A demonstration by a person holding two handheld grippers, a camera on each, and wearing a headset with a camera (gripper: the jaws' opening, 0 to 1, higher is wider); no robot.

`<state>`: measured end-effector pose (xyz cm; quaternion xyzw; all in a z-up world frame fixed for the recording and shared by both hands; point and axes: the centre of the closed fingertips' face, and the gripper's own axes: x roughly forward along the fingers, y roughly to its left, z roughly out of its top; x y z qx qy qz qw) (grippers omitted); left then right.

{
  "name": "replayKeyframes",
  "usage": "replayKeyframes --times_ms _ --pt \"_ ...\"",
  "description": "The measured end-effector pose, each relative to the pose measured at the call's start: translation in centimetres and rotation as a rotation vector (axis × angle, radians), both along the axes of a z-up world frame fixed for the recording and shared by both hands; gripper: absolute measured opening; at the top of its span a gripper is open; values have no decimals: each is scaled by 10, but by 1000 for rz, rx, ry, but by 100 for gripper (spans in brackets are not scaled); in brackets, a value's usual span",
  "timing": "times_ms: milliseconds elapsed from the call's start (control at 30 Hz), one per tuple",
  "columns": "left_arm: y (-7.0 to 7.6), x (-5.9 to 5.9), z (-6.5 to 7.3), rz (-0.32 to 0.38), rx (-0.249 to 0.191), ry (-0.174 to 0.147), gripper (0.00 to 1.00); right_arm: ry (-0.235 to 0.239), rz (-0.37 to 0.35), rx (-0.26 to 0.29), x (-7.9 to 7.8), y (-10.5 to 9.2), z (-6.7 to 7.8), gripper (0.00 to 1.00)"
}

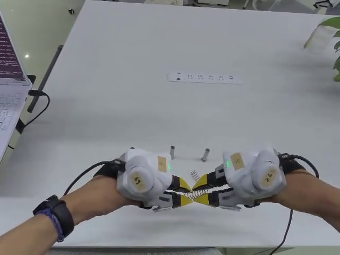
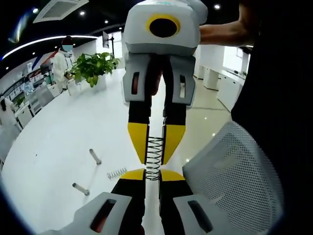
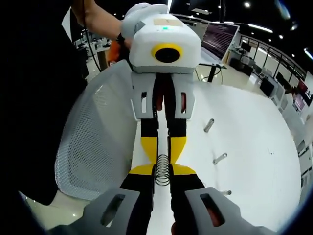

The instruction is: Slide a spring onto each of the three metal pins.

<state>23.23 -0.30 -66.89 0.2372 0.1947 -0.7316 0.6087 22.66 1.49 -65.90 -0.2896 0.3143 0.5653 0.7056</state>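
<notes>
Near edge: the front edge of the white table [image 1: 133,106] runs just below both grippers; a mesh chair back [image 2: 239,171] sits off that edge on the person's side.
Left gripper [image 1: 183,193]: jaws drawn almost together, yellow tips pinching one end of the held spring [image 1: 193,194]; it sits low over the table.
Right gripper [image 1: 202,191]: tip to tip with the left one, jaws likewise nearly closed, clamping the spring's other end.
Held spring: stretched across the short gap between the two pairs of tips, above the table near the front edge.
Loose spring [image 1: 194,174]: lies on the table just beyond the tips, touching neither gripper.
Metal pins: one metal pin [image 1: 172,152] and a second metal pin [image 1: 205,154] sit side by side a little past the loose spring, apart from each other.
Open room: bare tabletop beyond the pins and to both sides.
Far items: power strip [image 1: 204,78] mid-table; laptop [image 1: 8,79] at the left edge; potted plant [image 1: 326,32] at the far right corner.
</notes>
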Motion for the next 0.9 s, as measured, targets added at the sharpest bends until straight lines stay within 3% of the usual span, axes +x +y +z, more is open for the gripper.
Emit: replayKeyframes --times_ms 100,433,533,600,900 --pt "-3 -1 2 4 -18 22 1 -8 31 -18 0 1 -1 9" --pt "0 2 8 10 -38 20 1 6 13 -5 2 -7 -6 10" --pt "2 3 6 11 -35 17 1 7 -20 61 5 -2 4 10" --pt "2 4 6 14 -35 19 1 3 -26 71 6 -2 8 9" --pt "-1 4 5 21 -39 30 2 10 -12 64 5 -1 7 8"
